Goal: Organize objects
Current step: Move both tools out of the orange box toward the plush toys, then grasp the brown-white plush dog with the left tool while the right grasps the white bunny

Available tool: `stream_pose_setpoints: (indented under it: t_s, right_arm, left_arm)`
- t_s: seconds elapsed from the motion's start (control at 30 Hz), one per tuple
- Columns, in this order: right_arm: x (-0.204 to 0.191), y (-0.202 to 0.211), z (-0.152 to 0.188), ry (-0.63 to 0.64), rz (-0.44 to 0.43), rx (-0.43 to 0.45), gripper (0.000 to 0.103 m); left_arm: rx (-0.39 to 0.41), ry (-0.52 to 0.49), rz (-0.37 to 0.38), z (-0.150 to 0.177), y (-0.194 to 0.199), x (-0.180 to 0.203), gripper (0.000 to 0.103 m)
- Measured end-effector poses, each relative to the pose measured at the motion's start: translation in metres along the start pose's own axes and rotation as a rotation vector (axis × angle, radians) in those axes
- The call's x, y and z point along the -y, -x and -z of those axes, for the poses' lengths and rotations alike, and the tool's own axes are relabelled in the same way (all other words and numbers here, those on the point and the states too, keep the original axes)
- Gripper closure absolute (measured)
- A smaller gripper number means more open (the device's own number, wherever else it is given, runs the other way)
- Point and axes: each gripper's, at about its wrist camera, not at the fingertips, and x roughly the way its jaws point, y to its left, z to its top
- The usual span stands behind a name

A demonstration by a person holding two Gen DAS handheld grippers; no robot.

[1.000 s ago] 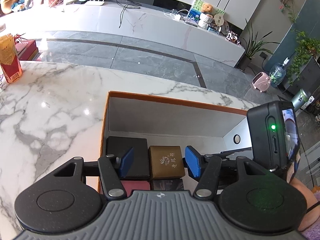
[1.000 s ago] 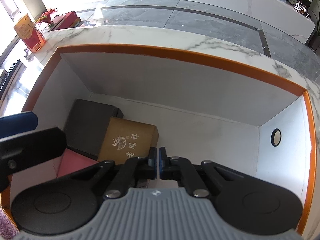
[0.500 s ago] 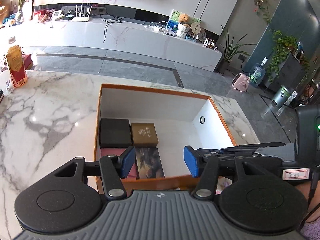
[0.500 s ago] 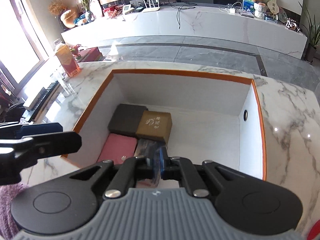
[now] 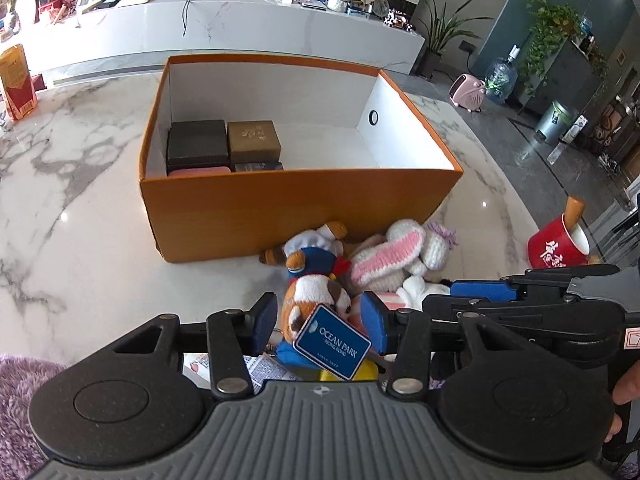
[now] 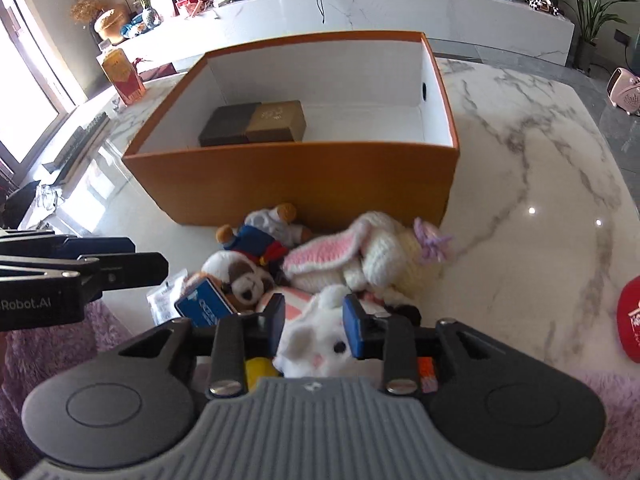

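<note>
A red ceramic mug with white lettering [image 5: 558, 246] is sitting at 3 o'clock on the white marble tabletop [image 5: 72, 184]; a red-and-gold carton [image 5: 16, 82] is standing at 10 o'clock.

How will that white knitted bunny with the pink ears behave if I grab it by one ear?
The knitted bunny looks soft and yarn-made, so it will probably sag and dangle, not stay stiff. It seems light for its bulk. Its ear lies against the sailor plush, so lifting may nudge that neighbour.
</note>
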Motion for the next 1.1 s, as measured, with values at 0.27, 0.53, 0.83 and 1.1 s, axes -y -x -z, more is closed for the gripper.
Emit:
stream_pose_setpoints:
  t_s: [0.27, 0.53, 0.83, 1.1]
  right_arm:
    - [0.003, -0.005, 0.018, 0.087, 0.022, 0.0, 0.052]
    - [-0.009, -0.023, 0.021, 0.209, 0.057, -0.034, 0.033]
    - [-0.01, -0.035, 0.021, 0.238, 0.084, -0.054, 0.029]
    - [-0.012, -0.041, 0.022, 0.26, 0.086, -0.068, 0.024]
  left_arm:
    - [-0.035, -0.092, -0.066, 0.014, -0.01, 0.018, 0.048]
    - [-0.043, -0.103, -0.079, 0.017, -0.009, 0.019, 0.047]
    - [-0.061, -0.126, -0.073, 0.012, -0.025, 0.016, 0.034]
    - [-0.099, -0.133, -0.075, 0.004, -0.049, 0.015, 0.034]
